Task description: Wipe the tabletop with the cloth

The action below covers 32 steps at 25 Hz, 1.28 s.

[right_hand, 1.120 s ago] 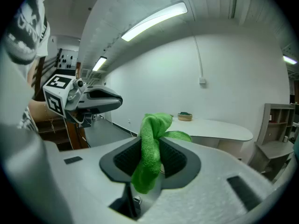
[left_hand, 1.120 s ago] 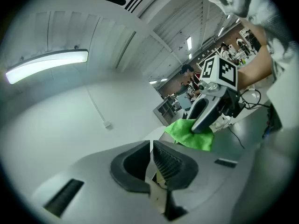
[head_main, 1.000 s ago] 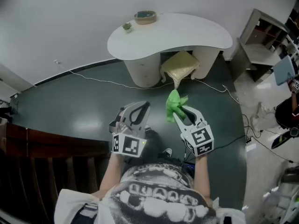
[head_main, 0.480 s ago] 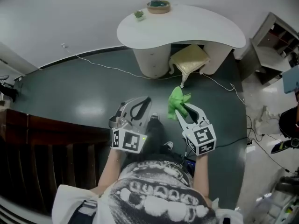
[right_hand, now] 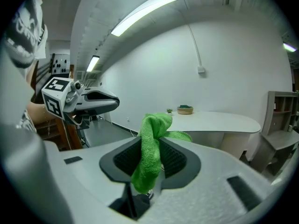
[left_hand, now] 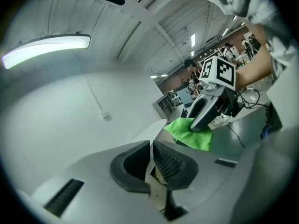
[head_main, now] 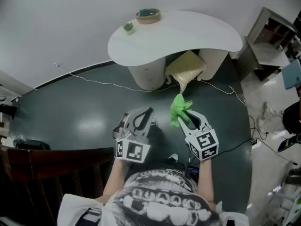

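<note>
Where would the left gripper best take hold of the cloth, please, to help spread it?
Take the loose tuft of cloth that sticks out past the right gripper's tips, coming from its left. The middle is pinched between those jaws. The left gripper is shut, so it should open first.

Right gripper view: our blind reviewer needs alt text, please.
The right gripper holds a green cloth between shut jaws. Beyond stands a curved white table bearing a small bowl; the left gripper shows at left.
</note>
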### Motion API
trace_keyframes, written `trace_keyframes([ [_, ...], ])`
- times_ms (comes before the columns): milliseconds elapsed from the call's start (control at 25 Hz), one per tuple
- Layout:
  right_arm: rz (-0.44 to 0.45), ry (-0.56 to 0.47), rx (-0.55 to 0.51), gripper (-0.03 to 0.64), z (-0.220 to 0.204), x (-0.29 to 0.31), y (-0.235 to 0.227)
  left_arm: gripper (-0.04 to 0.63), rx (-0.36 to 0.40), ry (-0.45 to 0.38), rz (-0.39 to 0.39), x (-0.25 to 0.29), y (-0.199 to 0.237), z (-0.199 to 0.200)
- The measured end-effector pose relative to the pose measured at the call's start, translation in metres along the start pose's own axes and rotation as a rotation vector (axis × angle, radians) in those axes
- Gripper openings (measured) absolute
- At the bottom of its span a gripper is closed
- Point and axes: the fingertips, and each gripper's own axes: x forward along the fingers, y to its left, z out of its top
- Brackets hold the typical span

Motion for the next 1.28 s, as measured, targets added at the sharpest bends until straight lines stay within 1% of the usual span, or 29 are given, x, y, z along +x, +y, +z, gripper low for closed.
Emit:
trace_keyframes([
  [120, -0.002, 0.020, 0.020, 0.118, 0.012, 0.042, -0.019, 0.018, -0.009, 0.000, 0.002, 0.029, 0.037, -0.020],
  [240, 0.001, 0.042, 0.037, 0.118, 0.029, 0.092, -0.036, 0.018, -0.012, 0.020, -0.003, 0.059, 0.081, -0.046],
  [440, -0.002, 0.045, 0.043, 0.118, 0.074, 0.182, -0.059, 0.018, 0.047, 0.019, -0.021, 0.108, 0.164, -0.082],
  [560, 0.004, 0.051, 0.033, 0.118, 0.095, 0.228, -0.065, 0.018, 0.076, 0.006, -0.002, 0.130, 0.215, -0.102],
  [680, 0.004, 0.062, 0.021, 0.118, 0.109, 0.263, -0.068, 0.018, 0.084, -0.014, 0.018, 0.146, 0.254, -0.116],
  [800, 0.003, 0.076, 0.006, 0.118, 0.119, 0.286, -0.072, 0.018, 0.065, -0.019, 0.021, 0.156, 0.276, -0.129],
  [920, -0.012, 0.087, -0.004, 0.118, 0.128, 0.299, -0.082, 0.018, 0.043, -0.021, 0.018, 0.167, 0.286, -0.138],
  [1080, -0.024, 0.108, -0.014, 0.118, 0.130, 0.307, -0.095, 0.018, 0.014, -0.041, 0.018, 0.181, 0.292, -0.142],
  [1280, -0.002, 0.133, -0.010, 0.118, 0.131, 0.328, -0.115, 0.018, -0.023, -0.039, 0.032, 0.198, 0.294, -0.143],
])
